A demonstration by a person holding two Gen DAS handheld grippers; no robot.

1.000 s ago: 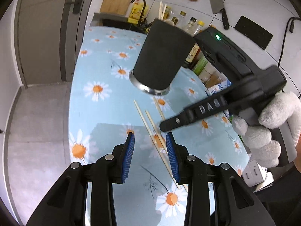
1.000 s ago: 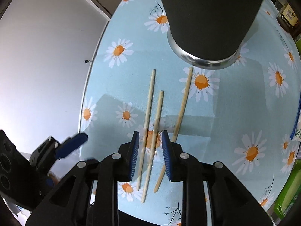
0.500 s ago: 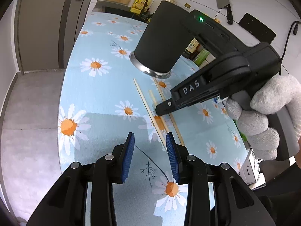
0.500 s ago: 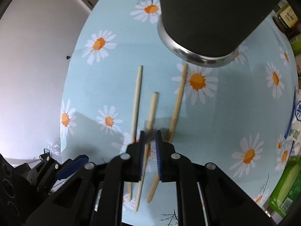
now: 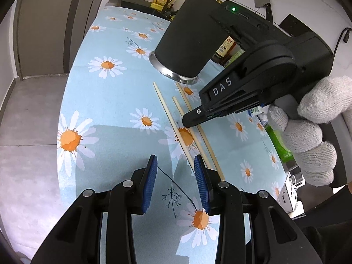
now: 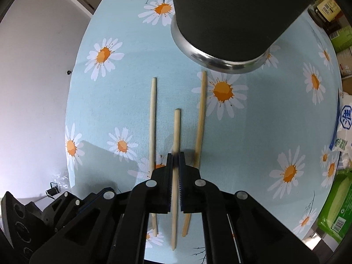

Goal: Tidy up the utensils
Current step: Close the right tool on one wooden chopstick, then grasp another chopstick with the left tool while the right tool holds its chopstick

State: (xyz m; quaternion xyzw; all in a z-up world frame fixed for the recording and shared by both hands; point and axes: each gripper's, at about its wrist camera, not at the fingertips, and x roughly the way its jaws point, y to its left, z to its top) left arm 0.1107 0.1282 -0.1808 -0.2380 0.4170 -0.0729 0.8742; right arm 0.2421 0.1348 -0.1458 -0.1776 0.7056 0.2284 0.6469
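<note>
Three bare wooden chopsticks lie side by side on the daisy-print tablecloth (image 6: 105, 114), running lengthwise toward the black utensil holder (image 6: 231, 11) that stands upright just beyond their far tips. From left to right: the left gripper (image 5: 176, 180) hangs over bare cloth near the table's left edge with its blue pads parted and nothing between them; next comes the left chopstick (image 6: 152, 118), then the middle chopstick (image 6: 176, 129), then the right chopstick (image 6: 201, 114), whose far tip lies close beside the holder's steel base rim. The right gripper (image 6: 175, 157), pointing down at the table, has its jaws clamped on the middle chopstick partway along its length, with the stick passing on beneath the gripper toward the table's near edge. Each stick appears light, stiff and thin, with a smooth surface that may twist or slide in a pinch; a hold nearer the middle should keep it balanced, while a hold toward one end would probably let it swing. The neighbouring sticks lie close on either side of the closed pads and could be nudged during a lift. At far right, bottles (image 5: 224, 48) and green packets (image 6: 336, 215) crowd the table's edge, clear of the sticks
</note>
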